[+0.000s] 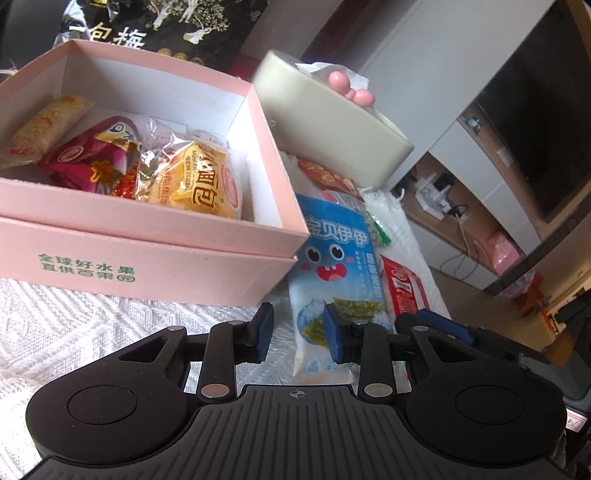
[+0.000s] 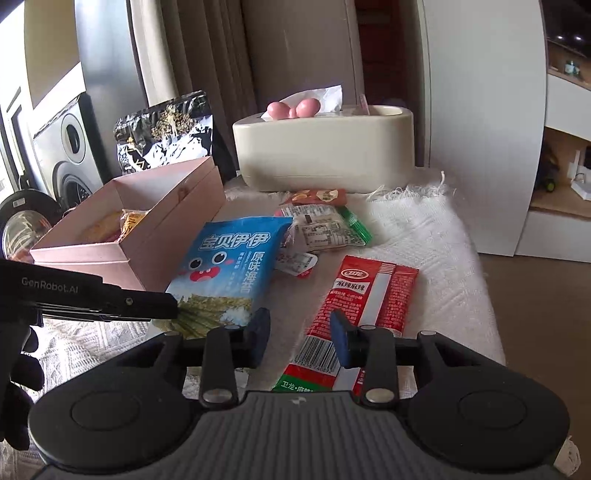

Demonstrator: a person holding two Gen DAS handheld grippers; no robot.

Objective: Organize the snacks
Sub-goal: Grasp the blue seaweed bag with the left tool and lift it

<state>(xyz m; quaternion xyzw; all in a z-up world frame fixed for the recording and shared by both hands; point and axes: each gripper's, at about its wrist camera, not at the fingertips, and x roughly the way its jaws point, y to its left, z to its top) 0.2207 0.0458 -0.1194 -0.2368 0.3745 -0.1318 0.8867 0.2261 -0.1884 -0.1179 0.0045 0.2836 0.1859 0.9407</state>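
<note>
Ahead and to the left of the left gripper stands the pink box, lid off, holding a yellow bun packet, a dark red packet and a pale yellow packet. Beyond its far right corner sits a cream tissue box with pink knobs on top, and behind the box leans a black foil bag. All of it rests on a white woven cloth.

The blue seaweed packet lies just ahead of the left gripper's fingers, its near end reaching between them. In the left wrist view the fingers stand partly spread, and neither pad clearly presses the packet — whether the right-hand pad touches it I cannot tell.

The right wrist view shows what the left barely catches: the red spicy-strip packet in full, its barcode end lying between the right gripper's fingers. They are narrowly parted, with the right-hand pad over the packet's edge; a firm pinch cannot be made out. This view also shows a clear packet with a green edge and a small orange-brown packet further ahead, between the fingers and the tissue box, and a gloved hand at the left holding the other gripper — its tip resting over the seaweed packet's near left corner.
</note>
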